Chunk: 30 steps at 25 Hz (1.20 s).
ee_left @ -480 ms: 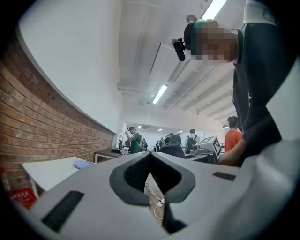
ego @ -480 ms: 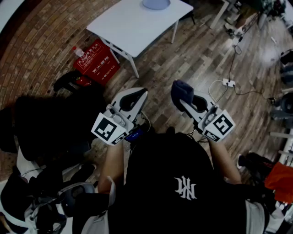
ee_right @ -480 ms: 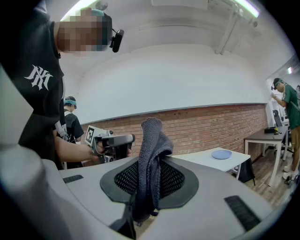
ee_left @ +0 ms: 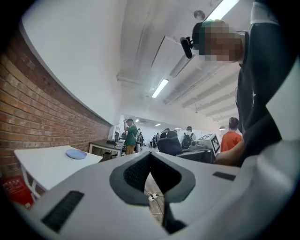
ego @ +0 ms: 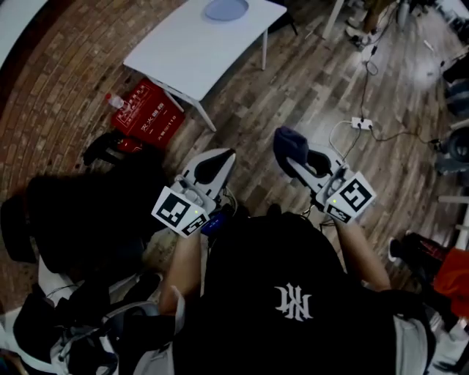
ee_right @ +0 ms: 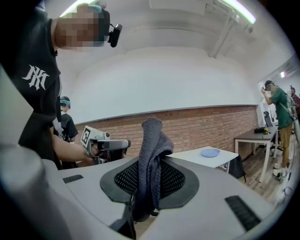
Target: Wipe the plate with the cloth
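A pale blue plate (ego: 226,9) lies on a white table (ego: 192,51) at the far top of the head view, well away from both grippers. It also shows small in the left gripper view as the plate (ee_left: 76,153) and in the right gripper view as the plate (ee_right: 210,152). My right gripper (ego: 292,152) is shut on a dark grey cloth (ee_right: 151,159), which sticks up folded between the jaws; the cloth (ego: 287,139) tops that gripper. My left gripper (ego: 214,167) is held beside it, over the wood floor, shut with nothing in it (ee_left: 150,158).
A red crate (ego: 146,110) with a bottle sits on the floor by the table's near-left leg. Dark bags (ego: 88,198) lie at my left. A power strip (ego: 361,123) with cables lies to the right. A brick wall (ee_right: 211,126) runs behind the table; people stand by desks (ee_left: 130,136) beyond.
The table, plate and red crate have slid left and up in the head view. Both grippers keep nearly the same pose, and the cloth stays clamped in the right one.
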Each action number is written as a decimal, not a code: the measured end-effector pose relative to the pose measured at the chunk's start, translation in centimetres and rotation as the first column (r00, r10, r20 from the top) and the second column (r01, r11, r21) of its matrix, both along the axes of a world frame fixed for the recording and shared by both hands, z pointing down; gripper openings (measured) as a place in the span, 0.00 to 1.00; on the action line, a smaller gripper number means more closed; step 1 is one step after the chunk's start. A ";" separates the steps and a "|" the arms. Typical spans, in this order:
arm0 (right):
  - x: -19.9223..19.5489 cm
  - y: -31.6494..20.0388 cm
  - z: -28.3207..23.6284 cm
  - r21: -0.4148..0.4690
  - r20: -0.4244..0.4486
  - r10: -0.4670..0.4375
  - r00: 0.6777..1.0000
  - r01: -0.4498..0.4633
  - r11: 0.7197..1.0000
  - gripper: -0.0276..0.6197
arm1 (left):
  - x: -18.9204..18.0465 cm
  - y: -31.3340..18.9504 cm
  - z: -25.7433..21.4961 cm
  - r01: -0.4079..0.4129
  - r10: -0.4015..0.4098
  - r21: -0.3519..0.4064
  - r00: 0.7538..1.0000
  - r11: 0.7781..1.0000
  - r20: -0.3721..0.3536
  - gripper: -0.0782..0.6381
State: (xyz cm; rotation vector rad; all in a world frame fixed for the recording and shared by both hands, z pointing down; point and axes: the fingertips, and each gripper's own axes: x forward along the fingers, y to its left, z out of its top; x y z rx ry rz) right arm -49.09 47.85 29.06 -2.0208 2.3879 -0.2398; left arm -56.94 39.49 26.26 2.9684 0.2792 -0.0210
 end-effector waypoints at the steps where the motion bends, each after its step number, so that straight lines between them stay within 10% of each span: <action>1: 0.5 0.2 0.1 0.000 0.009 0.016 1.000 -0.016 1.000 0.20 | 0.1 0.1 0.3 0.003 -0.003 -0.013 1.000 1.000 0.009 0.11; 30: 6.8 4.6 3.0 -0.007 0.130 -0.005 0.992 0.006 1.000 0.20 | 6.1 4.2 0.9 0.012 -0.006 -0.126 0.999 0.992 0.046 0.11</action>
